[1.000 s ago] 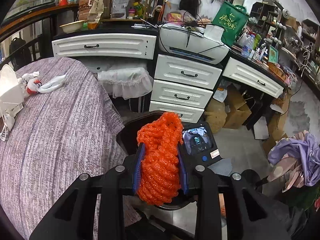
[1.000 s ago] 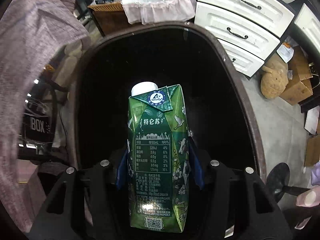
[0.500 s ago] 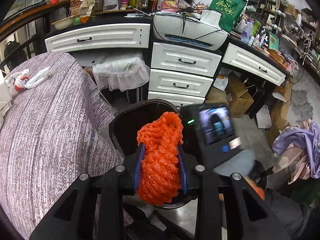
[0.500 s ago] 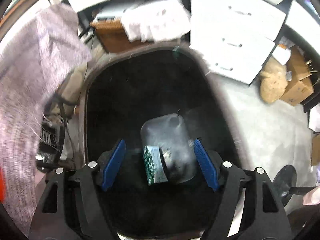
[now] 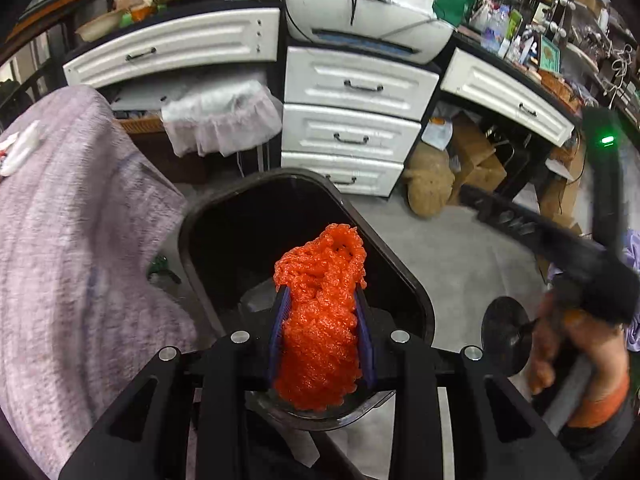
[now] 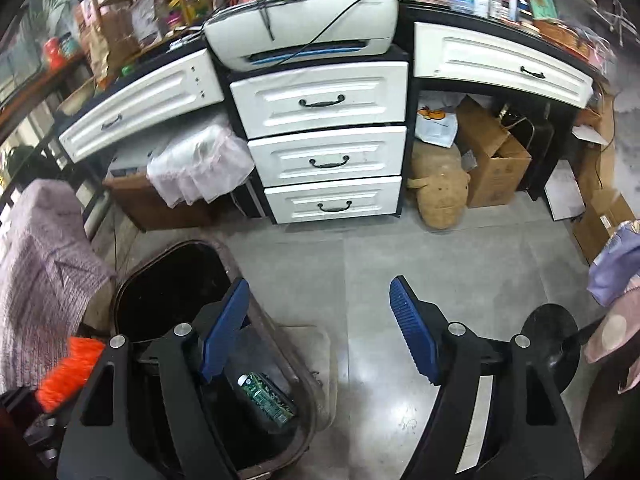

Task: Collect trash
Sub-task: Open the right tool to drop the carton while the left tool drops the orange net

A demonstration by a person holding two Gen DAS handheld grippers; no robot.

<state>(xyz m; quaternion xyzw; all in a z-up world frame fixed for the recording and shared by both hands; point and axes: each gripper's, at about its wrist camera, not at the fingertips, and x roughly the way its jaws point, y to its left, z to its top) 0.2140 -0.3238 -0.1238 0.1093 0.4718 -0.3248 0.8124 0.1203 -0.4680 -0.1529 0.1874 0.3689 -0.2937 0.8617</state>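
White drawers (image 6: 324, 156) back a black bin (image 5: 404, 280) holding a green carton (image 6: 266, 398); left tongs (image 5: 320, 328) clench orange netting (image 5: 320, 320) above it, right tongs (image 6: 320, 332) spread wide.

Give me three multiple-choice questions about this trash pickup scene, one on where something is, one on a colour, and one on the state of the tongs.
1. Where is the green drink carton?
A. Lying inside the dark plastic trash bin
B. On the grey tiled floor
C. Held in the right tongs

2. What colour is the foam mesh netting held in the left tongs?
A. Green
B. White
C. Orange

3. What state are the right tongs in?
A. Shut on the carton
B. Open and empty
C. Shut on nothing

Answers:
1. A, the right wrist view shows the carton lying on its side down in the bin.
2. C, the left wrist view shows bright orange netting squeezed between the blue pads.
3. B, the right wrist view shows the blue pads spread wide with only floor between them.
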